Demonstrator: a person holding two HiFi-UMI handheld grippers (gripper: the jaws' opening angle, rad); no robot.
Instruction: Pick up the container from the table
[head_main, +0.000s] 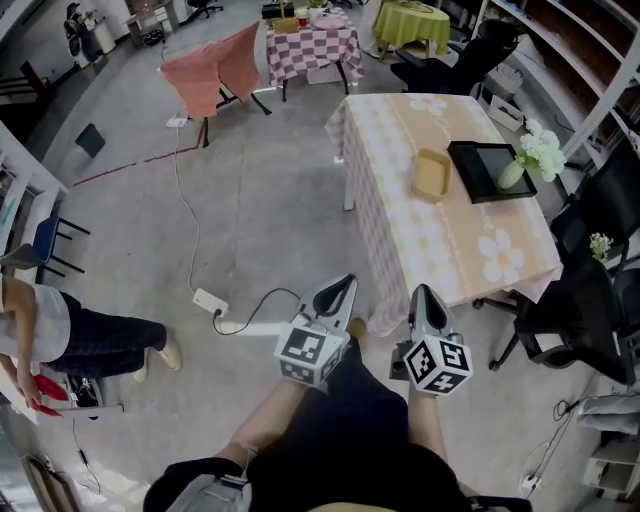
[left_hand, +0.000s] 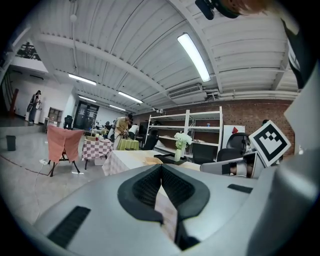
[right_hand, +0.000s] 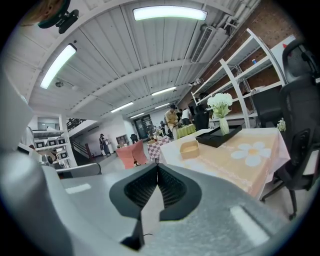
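Observation:
The shallow tan container (head_main: 432, 175) lies on the table with the peach flowered cloth (head_main: 440, 240), next to a black tray (head_main: 490, 170). Both grippers hover over the floor short of the table's near end, well apart from the container. In the head view my left gripper (head_main: 341, 289) and right gripper (head_main: 424, 297) point toward the table. Both have their jaws shut with nothing between them. From the right gripper (right_hand: 158, 167) view the container (right_hand: 189, 148) shows ahead on the table. The left gripper (left_hand: 161, 167) view shows the container (left_hand: 151, 160) small and far off.
A vase of white flowers (head_main: 535, 155) stands by the tray. Black office chairs (head_main: 570, 310) flank the table's right side. A power strip (head_main: 211, 301) and its cable lie on the floor to the left. A seated person (head_main: 60, 330) is far left. Cloth-covered tables (head_main: 310, 45) stand farther back.

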